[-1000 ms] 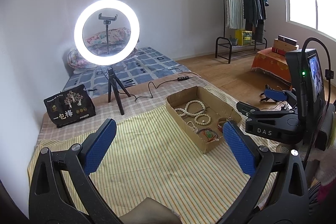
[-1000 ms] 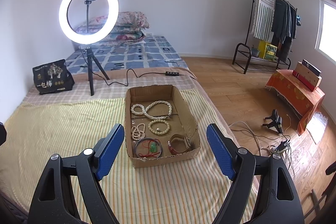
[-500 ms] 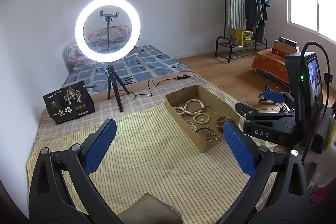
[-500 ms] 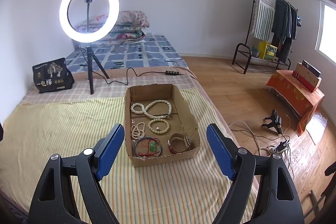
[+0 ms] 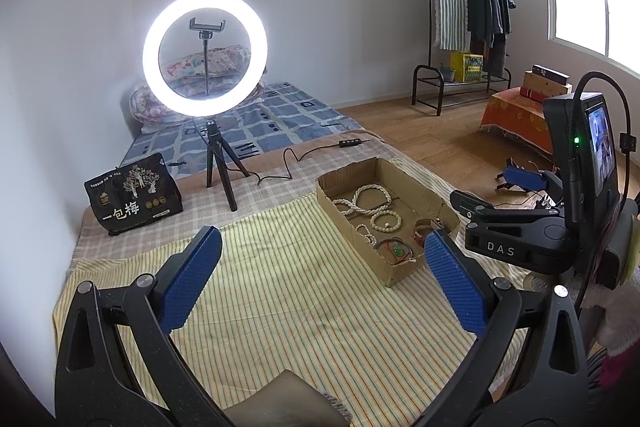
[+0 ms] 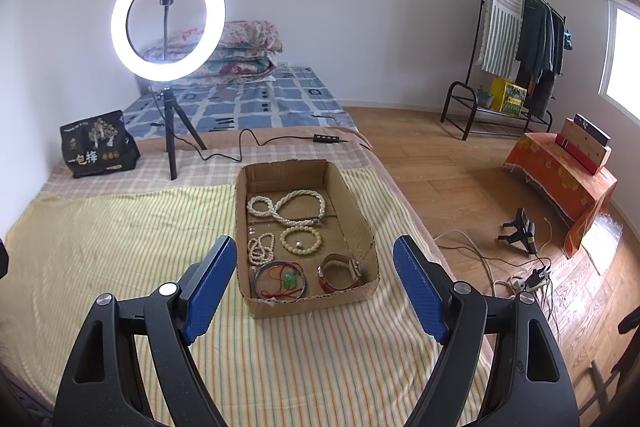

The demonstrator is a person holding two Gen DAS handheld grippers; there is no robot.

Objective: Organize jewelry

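Observation:
A shallow cardboard box (image 6: pixel 362 227) lies on the striped cloth and holds jewelry: a long pearl necklace (image 6: pixel 286 207), a bead bracelet (image 6: pixel 300 239), a small pearl strand (image 6: pixel 260 249), a bangle with a red cord and green pendant (image 6: pixel 280 279), and a brown-strapped watch (image 6: pixel 340 273). The box also shows in the left wrist view (image 5: pixel 440 205). My right gripper (image 6: pixel 316 283) is open and empty, held above the box's near end. My left gripper (image 5: pixel 320 279) is open and empty, above the cloth left of the box. The right gripper body (image 5: pixel 520 235) is in the left wrist view.
A lit ring light on a tripod (image 6: pixel 168 23) stands behind the box, its cable (image 6: pixel 240 147) trailing across the bed. A black snack bag (image 6: pixel 96 145) sits at the back left. The bed edge drops to the wooden floor (image 6: pixel 460 187) on the right, with cables there.
Both grippers have drifted only slightly; the views shift a little. Both stay open and empty, and the jewelry has not moved.

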